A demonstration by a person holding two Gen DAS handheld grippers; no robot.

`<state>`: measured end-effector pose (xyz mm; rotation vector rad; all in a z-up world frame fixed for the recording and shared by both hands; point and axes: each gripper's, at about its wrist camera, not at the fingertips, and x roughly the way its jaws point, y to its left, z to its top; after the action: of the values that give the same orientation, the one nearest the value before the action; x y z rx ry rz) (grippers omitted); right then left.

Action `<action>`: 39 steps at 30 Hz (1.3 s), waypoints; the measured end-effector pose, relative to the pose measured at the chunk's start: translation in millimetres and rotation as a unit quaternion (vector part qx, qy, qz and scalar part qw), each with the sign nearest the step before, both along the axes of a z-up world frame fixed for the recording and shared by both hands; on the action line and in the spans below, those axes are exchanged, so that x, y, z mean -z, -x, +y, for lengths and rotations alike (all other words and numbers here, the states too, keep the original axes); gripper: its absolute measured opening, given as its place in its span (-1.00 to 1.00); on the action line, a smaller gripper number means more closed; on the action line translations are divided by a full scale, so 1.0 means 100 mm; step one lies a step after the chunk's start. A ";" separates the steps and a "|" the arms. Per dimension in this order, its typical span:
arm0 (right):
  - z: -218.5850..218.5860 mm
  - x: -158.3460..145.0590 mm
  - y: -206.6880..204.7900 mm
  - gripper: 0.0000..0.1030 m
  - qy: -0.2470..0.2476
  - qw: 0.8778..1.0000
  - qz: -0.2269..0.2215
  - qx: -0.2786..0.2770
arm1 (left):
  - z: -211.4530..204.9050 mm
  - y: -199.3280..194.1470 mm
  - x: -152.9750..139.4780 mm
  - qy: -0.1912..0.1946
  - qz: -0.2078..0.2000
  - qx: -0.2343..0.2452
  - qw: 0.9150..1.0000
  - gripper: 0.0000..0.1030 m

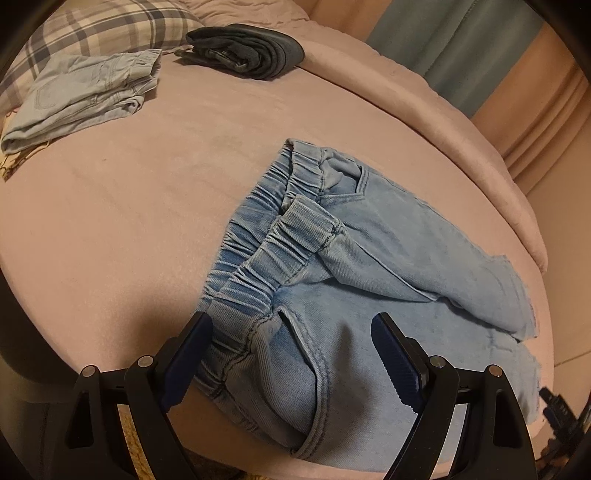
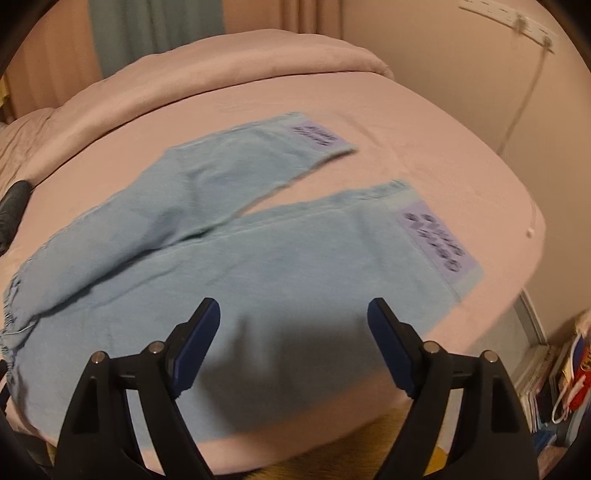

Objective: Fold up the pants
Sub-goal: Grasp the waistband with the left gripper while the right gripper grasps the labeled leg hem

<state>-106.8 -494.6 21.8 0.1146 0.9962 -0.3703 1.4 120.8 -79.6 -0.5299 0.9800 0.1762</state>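
Observation:
Light blue denim pants [image 1: 332, 288] lie spread on a pink bed [image 1: 129, 221]. In the left wrist view their elastic waistband [image 1: 258, 266] is bunched near my left gripper [image 1: 291, 328], which is open above the waist and pocket area. In the right wrist view the two legs [image 2: 258, 240] lie apart in a V, each with a purple printed patch [image 2: 439, 243] near the hem. My right gripper [image 2: 293, 314] is open and empty above the near leg. This view is blurred.
Folded light jeans [image 1: 85, 96] and folded dark jeans [image 1: 243, 48] lie at the far side of the bed by a plaid pillow [image 1: 103, 29]. The bed's near edge lies just below both grippers. A wall, a cord and shelves with books [image 2: 554, 384] stand to the right.

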 end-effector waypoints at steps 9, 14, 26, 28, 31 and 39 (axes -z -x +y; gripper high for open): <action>-0.73 -0.06 0.21 0.66 -0.016 0.996 -0.012 0.083 | 0.24 0.22 -0.20 0.085 -0.005 -0.023 0.996 0.69; -1.16 0.04 0.24 0.68 -0.054 0.990 -0.018 0.131 | 0.17 0.17 -0.01 0.072 0.031 -0.021 0.997 0.69; -1.33 0.42 0.17 0.51 -0.079 0.986 -0.015 0.144 | -0.06 0.08 0.11 -0.018 0.042 -0.031 0.998 -0.03; -1.32 0.39 0.14 0.16 -0.063 0.987 -0.027 0.148 | -0.05 0.02 0.10 -0.049 0.054 -0.050 0.996 -0.49; -1.33 0.29 0.05 -0.71 -0.057 0.988 -0.039 0.139 | 0.05 0.05 0.05 -0.023 0.043 -0.054 0.997 -0.56; -1.27 -0.48 0.14 -0.83 -0.058 0.981 -0.152 0.101 | 0.20 0.24 -0.47 -0.002 -0.043 -0.038 0.998 -0.59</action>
<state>-120.6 -622.1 70.1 0.3695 0.7034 -0.4659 -23.0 140.8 -33.0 -0.5672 0.8771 0.2217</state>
